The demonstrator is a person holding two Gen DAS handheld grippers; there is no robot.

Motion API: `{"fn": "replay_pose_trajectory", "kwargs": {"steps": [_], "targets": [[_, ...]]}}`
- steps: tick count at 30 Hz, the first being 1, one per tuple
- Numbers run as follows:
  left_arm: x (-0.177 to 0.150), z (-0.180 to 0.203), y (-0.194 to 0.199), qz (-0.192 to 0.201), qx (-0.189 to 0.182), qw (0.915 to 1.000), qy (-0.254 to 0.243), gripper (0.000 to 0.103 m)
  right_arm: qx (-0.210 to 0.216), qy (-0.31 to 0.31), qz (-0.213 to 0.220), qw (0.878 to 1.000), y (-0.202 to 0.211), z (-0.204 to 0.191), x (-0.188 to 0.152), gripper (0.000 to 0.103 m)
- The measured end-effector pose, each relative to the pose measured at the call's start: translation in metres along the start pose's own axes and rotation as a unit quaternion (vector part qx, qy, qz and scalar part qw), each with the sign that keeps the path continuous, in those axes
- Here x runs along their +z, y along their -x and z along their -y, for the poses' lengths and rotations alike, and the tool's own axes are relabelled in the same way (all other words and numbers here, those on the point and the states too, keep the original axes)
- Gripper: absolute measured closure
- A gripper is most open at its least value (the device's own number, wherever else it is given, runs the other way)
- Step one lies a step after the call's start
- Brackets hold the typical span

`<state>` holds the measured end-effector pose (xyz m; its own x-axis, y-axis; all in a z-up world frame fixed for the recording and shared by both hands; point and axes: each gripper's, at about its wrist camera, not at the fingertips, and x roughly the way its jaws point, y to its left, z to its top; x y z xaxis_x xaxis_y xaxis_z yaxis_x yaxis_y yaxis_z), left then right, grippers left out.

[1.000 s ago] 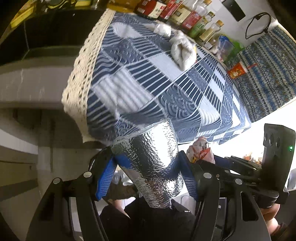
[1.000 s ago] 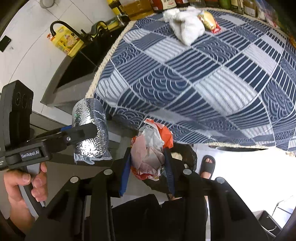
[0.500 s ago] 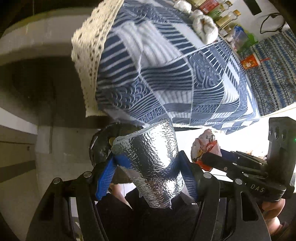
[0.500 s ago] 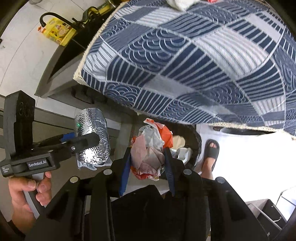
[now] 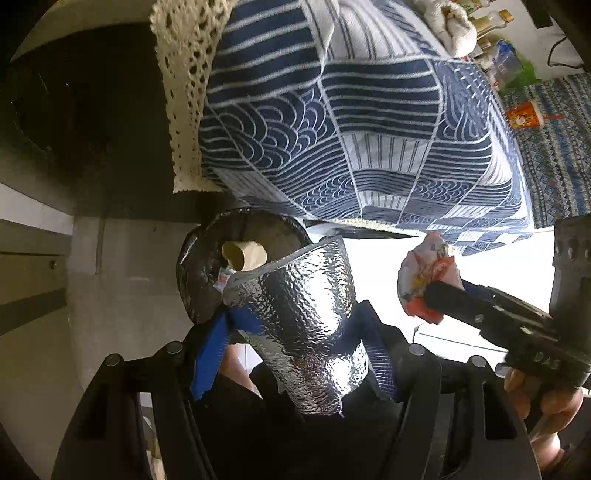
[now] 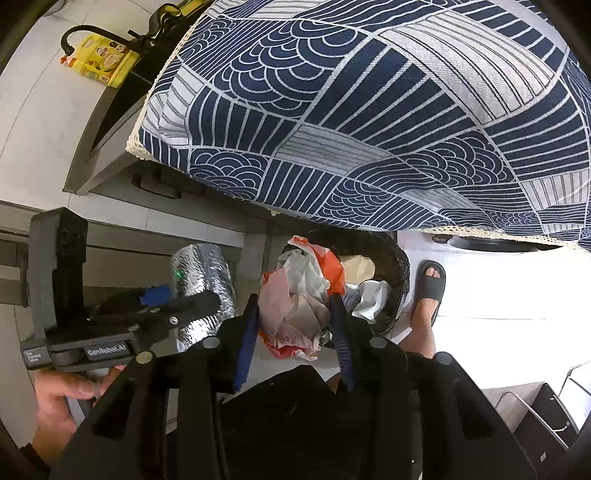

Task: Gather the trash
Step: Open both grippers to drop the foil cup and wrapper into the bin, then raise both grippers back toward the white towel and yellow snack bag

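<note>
My left gripper [image 5: 295, 325] is shut on a crumpled silver foil bag [image 5: 303, 325], held just above a black trash bin [image 5: 192, 273] that holds a cardboard tube and scraps. The foil bag also shows in the right wrist view [image 6: 203, 280]. My right gripper [image 6: 295, 317] is shut on a wad of red, pink and white wrappers [image 6: 299, 295], held over the same bin [image 6: 395, 266]. The wad also shows in the left wrist view [image 5: 428, 277], right of the foil bag.
The table with a blue and white patterned cloth [image 6: 369, 110] overhangs the bin. A rolled white cloth [image 5: 450, 26] and bottles lie on it. A grey cabinet [image 6: 110, 147] stands at left. A sandalled foot [image 6: 428, 288] is right of the bin.
Both grippers have dropped below the table edge towards the bin, each still holding its trash. The bin's inside has come into view under the foil bag.
</note>
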<state>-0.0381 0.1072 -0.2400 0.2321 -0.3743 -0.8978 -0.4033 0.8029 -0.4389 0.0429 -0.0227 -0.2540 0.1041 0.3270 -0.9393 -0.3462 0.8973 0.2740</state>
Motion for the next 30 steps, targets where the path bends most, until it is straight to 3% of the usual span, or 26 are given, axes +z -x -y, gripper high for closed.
{"fn": "replay_pose_trajectory", "kwargs": {"steps": [2, 13, 30], "targets": [[0.001, 0.000, -0.006, -0.011, 0.008, 0.9999, -0.002, 0.026, -0.003, -0.010, 0.004, 1.000, 0.000, 0.004, 0.002, 0.041], [0.006, -0.003, -0.014, -0.021, 0.021, 0.9996, 0.000, 0.023, -0.002, -0.024, 0.002, 1.000, 0.003, 0.014, 0.008, 0.041], [0.012, 0.006, 0.014, 0.003, 0.011, 0.9998, -0.017, 0.023, -0.006, -0.037, 0.032, 0.999, 0.025, 0.018, 0.005, 0.041]]}}
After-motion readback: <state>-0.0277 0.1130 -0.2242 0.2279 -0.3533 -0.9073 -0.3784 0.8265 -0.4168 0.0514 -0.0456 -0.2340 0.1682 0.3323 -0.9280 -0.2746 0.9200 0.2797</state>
